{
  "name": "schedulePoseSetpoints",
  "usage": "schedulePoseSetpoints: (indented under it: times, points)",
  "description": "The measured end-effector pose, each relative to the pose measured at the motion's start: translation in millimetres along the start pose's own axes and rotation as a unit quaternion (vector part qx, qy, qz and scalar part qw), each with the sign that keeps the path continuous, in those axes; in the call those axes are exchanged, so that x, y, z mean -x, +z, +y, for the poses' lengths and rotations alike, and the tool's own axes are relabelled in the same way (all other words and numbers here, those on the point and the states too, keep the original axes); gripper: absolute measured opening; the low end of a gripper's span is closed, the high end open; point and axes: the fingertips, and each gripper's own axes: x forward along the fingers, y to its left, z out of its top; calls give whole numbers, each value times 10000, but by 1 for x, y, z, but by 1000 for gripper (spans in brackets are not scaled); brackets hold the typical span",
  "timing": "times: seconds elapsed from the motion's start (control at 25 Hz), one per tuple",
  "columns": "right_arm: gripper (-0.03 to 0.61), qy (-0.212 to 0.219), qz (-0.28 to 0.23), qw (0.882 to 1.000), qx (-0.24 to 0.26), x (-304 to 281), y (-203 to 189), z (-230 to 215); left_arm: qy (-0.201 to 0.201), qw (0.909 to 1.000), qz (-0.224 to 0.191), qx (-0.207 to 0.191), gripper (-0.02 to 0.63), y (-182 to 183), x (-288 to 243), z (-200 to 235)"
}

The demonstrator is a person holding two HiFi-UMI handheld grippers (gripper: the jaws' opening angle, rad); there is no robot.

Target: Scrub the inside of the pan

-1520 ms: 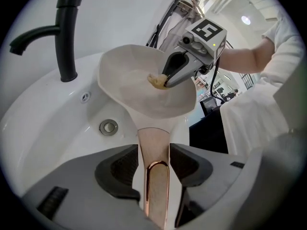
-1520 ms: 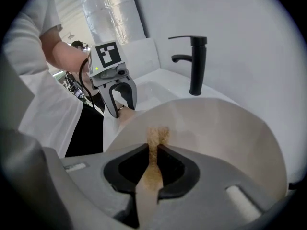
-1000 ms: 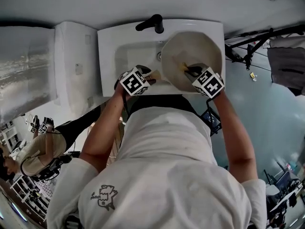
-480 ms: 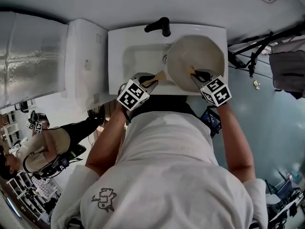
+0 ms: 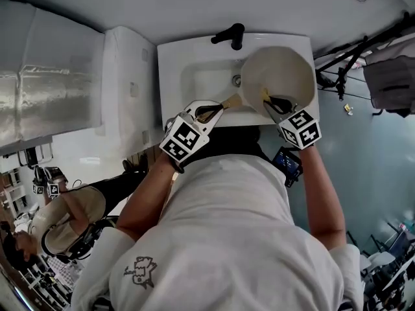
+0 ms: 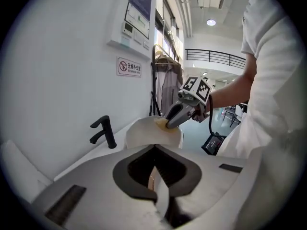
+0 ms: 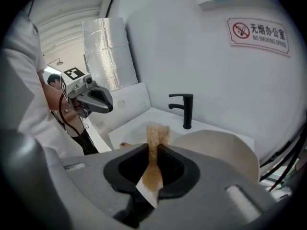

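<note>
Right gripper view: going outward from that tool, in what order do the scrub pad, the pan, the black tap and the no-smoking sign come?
1. Scrub pad: gripped in the right tool itself, centre.
2. Pan: just beyond the tool, low on the right.
3. Black tap: farther back, near the centre.
4. No-smoking sign: farthest, high at the upper right.

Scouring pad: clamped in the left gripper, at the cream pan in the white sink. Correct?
No. The right gripper holds the brown scouring pad, pinched between its jaws in the right gripper view. The left gripper is shut on the wooden handle of the pan. The rest stands: cream pan, white sink.
</note>
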Motion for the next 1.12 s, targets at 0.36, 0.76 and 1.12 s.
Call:
schedulePoseSetpoints:
  times: [0.36,0.76,1.12]
  points:
    - [55,-659,-506,9963,-206,32,18,86,-371,9974,-579,210,2,-2,82,-13]
    - [54,-838,-1317,9866,-478,88,31,136,-649,9877,-1342,472,2,42,123,-52]
    - [52,-888,-1853,9785,-156,188,6,143,-617,9796,-1848,491,2,86,125,-132]
